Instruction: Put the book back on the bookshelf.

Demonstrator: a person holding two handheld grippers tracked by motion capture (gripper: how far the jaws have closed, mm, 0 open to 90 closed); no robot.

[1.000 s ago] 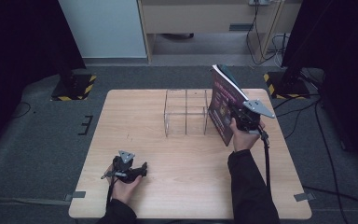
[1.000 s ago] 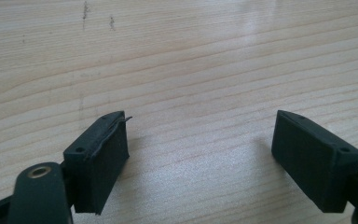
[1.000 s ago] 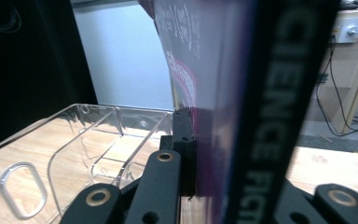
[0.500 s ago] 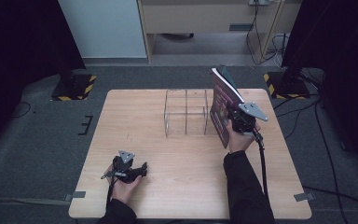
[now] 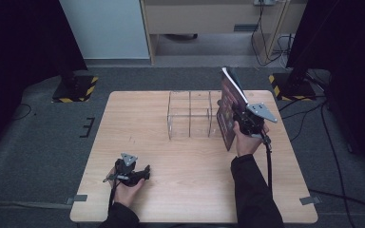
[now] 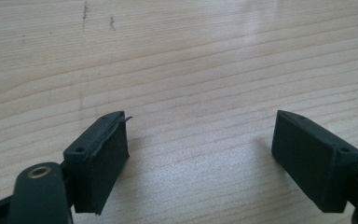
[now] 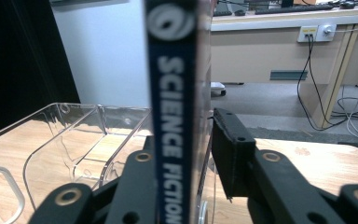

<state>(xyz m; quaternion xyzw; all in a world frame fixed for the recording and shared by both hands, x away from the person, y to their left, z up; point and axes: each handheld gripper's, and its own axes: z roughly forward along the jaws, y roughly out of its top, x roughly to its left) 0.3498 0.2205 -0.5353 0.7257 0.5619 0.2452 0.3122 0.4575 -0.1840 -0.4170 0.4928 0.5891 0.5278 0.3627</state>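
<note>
The book (image 5: 228,111) stood on edge at the right end of the clear rack (image 5: 190,114), leaning a little, its lower corner on the table (image 5: 185,190) just beside the rack's end wall. The right gripper (image 5: 244,121) was at the book's right face, with the hand (image 5: 245,141) below it. From above, the gripper's body and grey plate hid the jaws, so contact could not be read there. In the right gripper view, the spine (image 7: 172,112) rose between the jaws; its title ran off the bottom edge, and the top logo was cut by the frame. The right jaw stood just clear of the cover, a thin gap showing, while the left jaw was hidden behind the spine. The jaws had just been opening with the book between them, so the grip looked released rather than pressing. The rack (image 7: 74,144) lay left of the book in that view, its walls hard to trace against the wood. The left gripper (image 5: 130,173) rested well short of the rack, near the table's front edge, in the left hand (image 5: 123,187). Its own view showed the jaws wide apart over bare wood (image 6: 191,70), nothing between them.
</note>
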